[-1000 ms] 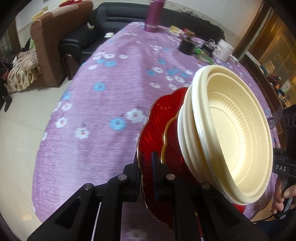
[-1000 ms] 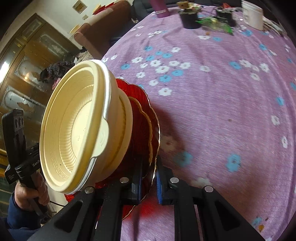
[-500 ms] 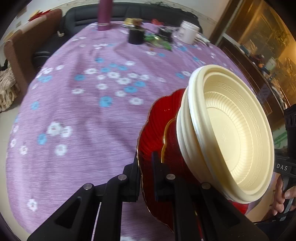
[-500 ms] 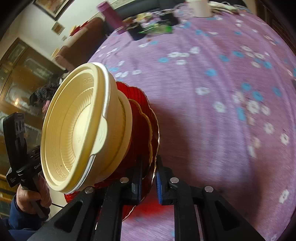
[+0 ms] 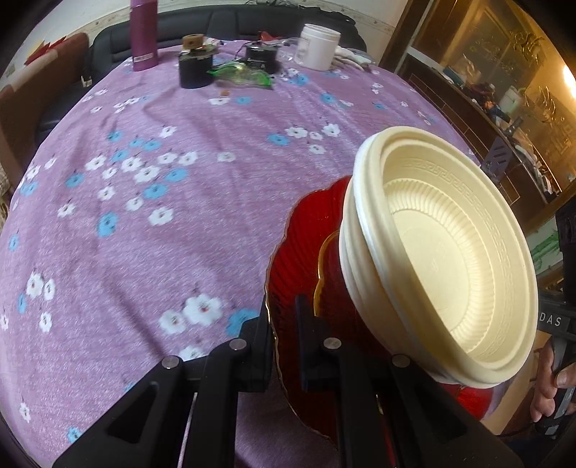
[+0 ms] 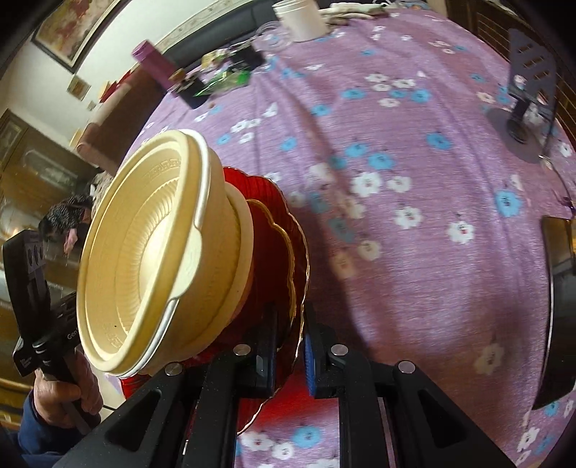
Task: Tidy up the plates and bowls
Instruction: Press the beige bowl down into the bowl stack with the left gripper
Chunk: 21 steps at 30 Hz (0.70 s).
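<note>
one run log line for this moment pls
left gripper: shut on scalloped red plate rim | right gripper: shut on opposite rim | load: cream plastic bowls stacked on plate | above purple floral tablecloth

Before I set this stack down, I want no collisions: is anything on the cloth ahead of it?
Nothing visible on the near tablecloth. The bottle, black pot and white jar stand at the far edge; a phone stand stands to the right.

"DAS" on right gripper (image 5: 550, 320)

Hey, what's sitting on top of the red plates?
Nested cream plastic bowls sit on the stacked red plates, the top bowl empty. How many bowls, and whether anything lies beneath them, is hidden.
</note>
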Each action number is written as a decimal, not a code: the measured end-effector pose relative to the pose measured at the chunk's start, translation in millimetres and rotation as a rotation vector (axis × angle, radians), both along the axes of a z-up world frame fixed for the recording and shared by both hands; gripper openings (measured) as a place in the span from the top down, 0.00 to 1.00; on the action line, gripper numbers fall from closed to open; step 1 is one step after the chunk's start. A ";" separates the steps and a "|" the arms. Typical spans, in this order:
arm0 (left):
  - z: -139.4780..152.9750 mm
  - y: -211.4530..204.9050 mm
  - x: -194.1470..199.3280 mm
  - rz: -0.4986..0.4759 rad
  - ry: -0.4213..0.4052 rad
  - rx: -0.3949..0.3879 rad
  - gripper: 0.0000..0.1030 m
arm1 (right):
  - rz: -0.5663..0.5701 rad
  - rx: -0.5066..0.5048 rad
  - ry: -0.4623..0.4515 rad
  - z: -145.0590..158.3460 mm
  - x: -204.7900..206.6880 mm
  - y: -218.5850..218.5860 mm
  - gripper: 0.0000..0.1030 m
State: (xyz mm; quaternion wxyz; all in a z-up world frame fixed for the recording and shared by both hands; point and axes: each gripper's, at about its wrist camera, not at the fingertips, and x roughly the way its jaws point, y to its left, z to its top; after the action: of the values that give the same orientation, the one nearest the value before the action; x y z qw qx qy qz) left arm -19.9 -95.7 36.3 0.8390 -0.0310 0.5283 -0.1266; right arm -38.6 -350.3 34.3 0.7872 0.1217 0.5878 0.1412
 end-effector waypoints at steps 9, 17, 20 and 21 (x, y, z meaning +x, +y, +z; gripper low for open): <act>-4.8 -13.8 19.7 0.011 -0.022 0.051 0.91 | -0.032 -0.008 0.004 -10.9 12.9 -18.7 0.87; -7.8 -13.1 31.9 0.038 -0.032 0.061 0.90 | -0.029 -0.007 -0.007 -13.8 27.7 -17.0 0.87; -9.1 -12.2 35.2 0.045 -0.033 0.057 0.90 | -0.027 -0.010 -0.009 -14.1 32.7 -15.5 0.87; -9.5 -12.1 35.8 0.046 -0.034 0.057 0.90 | -0.026 -0.011 -0.009 -14.1 34.4 -14.9 0.87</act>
State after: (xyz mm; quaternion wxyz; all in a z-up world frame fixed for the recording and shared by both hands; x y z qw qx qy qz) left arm 15.9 -107.9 26.8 0.8511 -0.0170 0.5165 -0.0924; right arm -4.2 -365.2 20.2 0.7923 0.1243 0.5833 0.1285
